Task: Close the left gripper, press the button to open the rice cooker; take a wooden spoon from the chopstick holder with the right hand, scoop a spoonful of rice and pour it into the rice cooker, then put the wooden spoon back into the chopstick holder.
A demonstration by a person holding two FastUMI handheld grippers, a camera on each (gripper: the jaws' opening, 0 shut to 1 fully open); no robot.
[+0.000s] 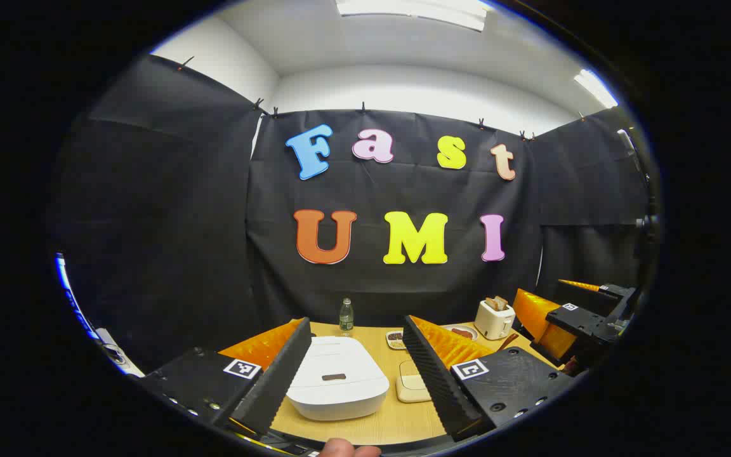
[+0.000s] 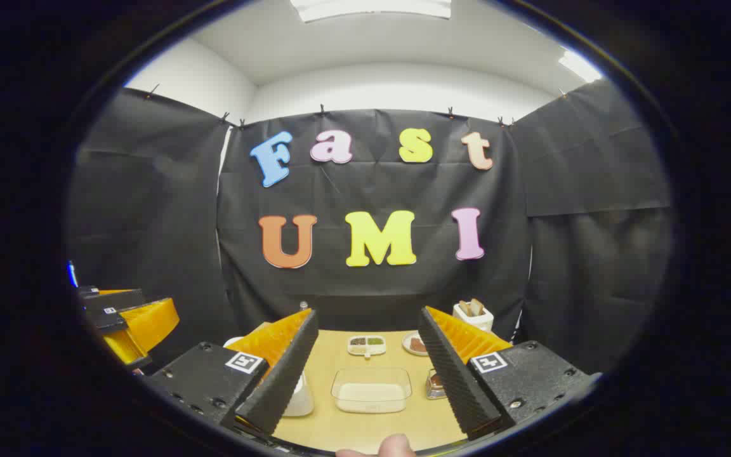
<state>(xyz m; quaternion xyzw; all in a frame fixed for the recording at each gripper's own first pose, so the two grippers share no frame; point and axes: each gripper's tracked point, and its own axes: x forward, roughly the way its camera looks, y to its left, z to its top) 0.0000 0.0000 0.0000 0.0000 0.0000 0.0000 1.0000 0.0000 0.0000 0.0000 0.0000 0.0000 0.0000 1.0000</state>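
Note:
The white rice cooker [image 1: 337,381] sits on the wooden table with its lid down, a dark button [image 1: 334,377] on top. My left gripper [image 1: 357,324] hovers open just in front of it, one finger on either side. In the right gripper view, a clear tub of rice [image 2: 372,390] lies between the fingers of my open right gripper [image 2: 367,314]. A metal chopstick holder [image 2: 434,383] peeks out beside the right finger. The cooker's edge [image 2: 300,398] shows behind the left finger. A brown spoon handle [image 1: 508,341] sticks up near the toaster.
A white toaster [image 1: 493,317] with bread stands at the back right, with a plate [image 1: 460,331], a small divided dish [image 1: 396,339] and a bottle [image 1: 346,316] along the back. The right gripper [image 1: 568,317] hangs at the right of the left gripper view. A thumb [image 2: 397,444] shows at the bottom.

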